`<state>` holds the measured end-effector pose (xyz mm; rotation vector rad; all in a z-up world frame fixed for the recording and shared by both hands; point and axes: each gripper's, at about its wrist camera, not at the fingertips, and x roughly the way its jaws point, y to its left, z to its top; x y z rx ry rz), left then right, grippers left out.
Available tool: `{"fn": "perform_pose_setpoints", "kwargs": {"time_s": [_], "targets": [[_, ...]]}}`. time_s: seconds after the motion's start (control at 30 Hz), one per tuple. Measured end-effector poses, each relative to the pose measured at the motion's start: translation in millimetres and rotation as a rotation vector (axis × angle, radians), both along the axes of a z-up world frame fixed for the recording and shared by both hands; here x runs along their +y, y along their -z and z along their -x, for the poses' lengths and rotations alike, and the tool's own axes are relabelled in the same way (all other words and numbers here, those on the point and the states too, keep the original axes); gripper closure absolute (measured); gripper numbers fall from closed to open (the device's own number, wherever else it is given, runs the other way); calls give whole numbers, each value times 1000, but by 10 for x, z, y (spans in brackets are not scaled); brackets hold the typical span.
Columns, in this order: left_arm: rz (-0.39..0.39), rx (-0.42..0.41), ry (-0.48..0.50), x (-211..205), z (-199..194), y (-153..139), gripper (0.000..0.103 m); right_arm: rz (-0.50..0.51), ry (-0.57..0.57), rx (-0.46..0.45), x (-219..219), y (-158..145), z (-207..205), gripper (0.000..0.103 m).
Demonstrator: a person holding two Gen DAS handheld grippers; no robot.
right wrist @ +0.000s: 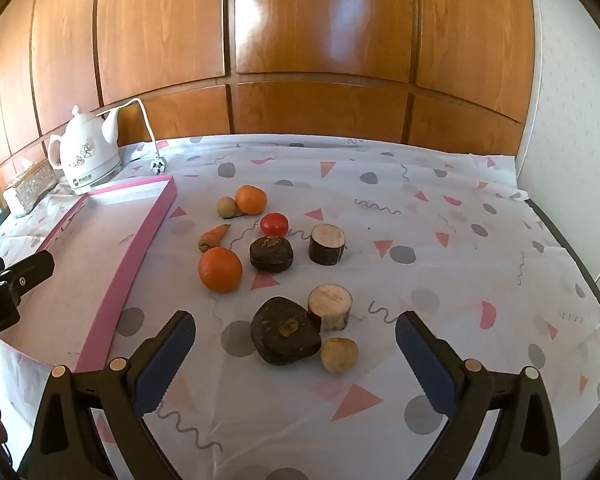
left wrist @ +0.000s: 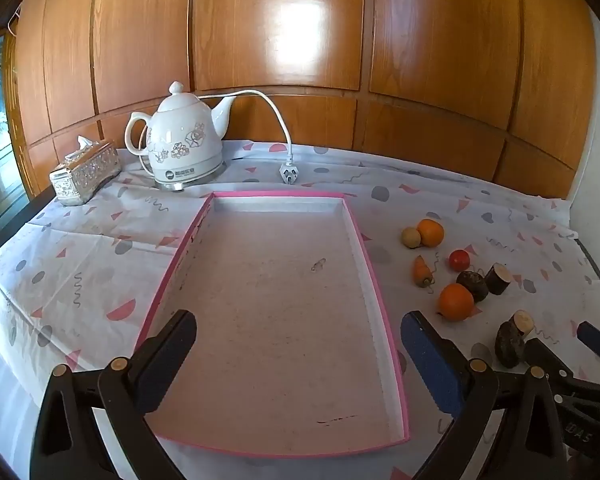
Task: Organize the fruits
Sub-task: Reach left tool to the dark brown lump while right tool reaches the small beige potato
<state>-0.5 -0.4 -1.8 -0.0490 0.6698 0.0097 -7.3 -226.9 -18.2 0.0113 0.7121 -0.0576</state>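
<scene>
Fruits: loose lot on the patterned tablecloth, all to the right of the pink tray, none inside it.

- Near orange, just right of the tray's long wall; small carrot just beyond it.
- Far orange touching a small tan round fruit, toward the tray's far right corner.
- Red tomato, farther right of the tray, with a dark lump directly in front of it and a cut dark-skinned stub beside that.
- Nearest cluster, well right of the tray's near end: large dark lump, pale-faced stub touching it, tan ball just beside.

Tray: bare inside, marks only.

Left gripper: jaws apart, holding nothing, hanging over the tray's near end.
Right gripper: jaws wide apart, holding nothing, framing the nearest cluster.

Step, as judged: opening of the sort; no piece yet moved. The next move likely calls for the right gripper to descend around one piece, closing gently on rounded skin, then carry it leftward over the tray wall.

Beyond the tray: white kettle, tissue box.
</scene>
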Motion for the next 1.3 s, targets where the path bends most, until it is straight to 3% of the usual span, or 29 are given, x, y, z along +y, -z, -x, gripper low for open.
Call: {"fn": "perform_pose_setpoints", "kwargs": {"time_s": [0.23,0.33,0.7,0.93,1.3], "targets": [[3,-2,12,-33,5,-44,0,8,-2,3,3,-23,4,2],[6,-2,18,-48,12,-50,0,15,-11,3,-8,-43,11,10],[21,-4,41,-68,25,-76,0,1,-2,29,-114,-47,39,15],[23,-7,49,-79,36,-91,0,-26,0,62,-200,-29,43,38],[21,-3,62,-122,38,-85,0,-43,-73,104,-254,8,83,46]]}}
